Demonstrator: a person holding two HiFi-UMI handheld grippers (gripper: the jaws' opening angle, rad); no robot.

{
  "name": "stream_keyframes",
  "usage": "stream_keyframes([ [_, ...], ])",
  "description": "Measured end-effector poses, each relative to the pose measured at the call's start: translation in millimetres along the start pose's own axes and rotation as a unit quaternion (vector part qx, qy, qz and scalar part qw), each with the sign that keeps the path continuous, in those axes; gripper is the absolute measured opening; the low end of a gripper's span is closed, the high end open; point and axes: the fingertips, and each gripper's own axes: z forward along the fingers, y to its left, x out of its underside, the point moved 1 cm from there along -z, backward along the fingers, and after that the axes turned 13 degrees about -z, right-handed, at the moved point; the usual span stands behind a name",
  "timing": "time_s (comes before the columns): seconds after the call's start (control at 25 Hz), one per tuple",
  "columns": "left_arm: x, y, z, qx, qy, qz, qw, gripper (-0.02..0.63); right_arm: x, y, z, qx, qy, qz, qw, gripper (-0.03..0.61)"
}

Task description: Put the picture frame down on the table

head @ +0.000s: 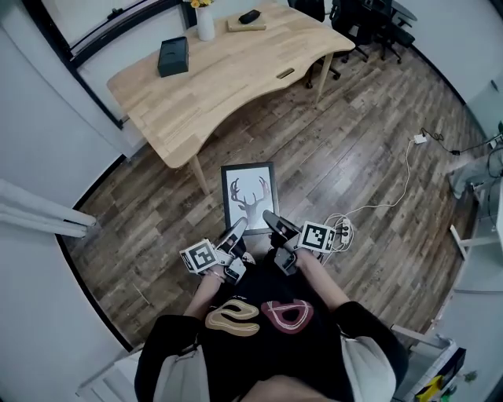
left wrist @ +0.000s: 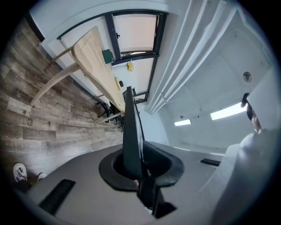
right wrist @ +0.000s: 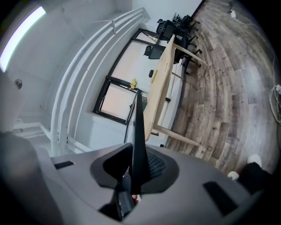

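gripping the near left edge, the left gripper (head: 236, 231) has its jaws closed on the picture frame (head: 250, 192), which hangs face up over the wooden floor (head: 354, 141), short of the table (head: 236, 71); the right gripper (head: 273, 221) pinches the near right edge likewise, jaws nearly together.

At the centre of the view, you hold the picture frame (head: 250, 195), a black-edged print of an antlered deer head, print side toward you, above the wooden floor (head: 354, 133). Your left gripper (head: 238, 230) clamps its lower left corner; your right gripper (head: 272, 221) clamps its lower right corner. The light wooden table (head: 236, 78) occupies the upper middle, well apart from the picture frame. It carries a dark box (head: 173, 56) at its left end, a white vase (head: 205, 23) with yellow flowers at the far edge, and a wooden block (head: 247, 23) just right of the vase. A white cable (head: 397, 198) lies on the floor at right.
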Motion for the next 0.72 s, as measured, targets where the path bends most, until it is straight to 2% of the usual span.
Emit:
stream_keyframes([
  [0.08,-17.4,0.4,0.5,0.002,0.002,-0.010,0.9999,0.049,-6.2,2.9,16.6,0.009,0.002,-0.011,1.000,0.078],
  [0.16,-16.7,-1.8,0.3,0.007,-0.001,-0.016,0.9998,0.048,-4.1,1.2,13.6,0.028,0.009,-0.015,0.999,0.078],
  [0.28,-26.2,-0.3,-0.2,0.024,-0.007,-0.057,0.9980,0.046,-5.4,4.6,28.1,0.014,0.018,-0.015,1.000,0.078],
  [0.56,-51.1,8.0,7.6,0.006,-0.022,-0.037,0.9991,0.044,-16.2,-7.6,51.3,0.024,0.042,-0.013,0.999,0.083],
  [0.72,-63.8,11.3,15.2,0.003,-0.037,-0.041,0.9985,0.044,-23.1,-15.9,66.4,0.018,0.053,-0.016,0.998,0.086],
])
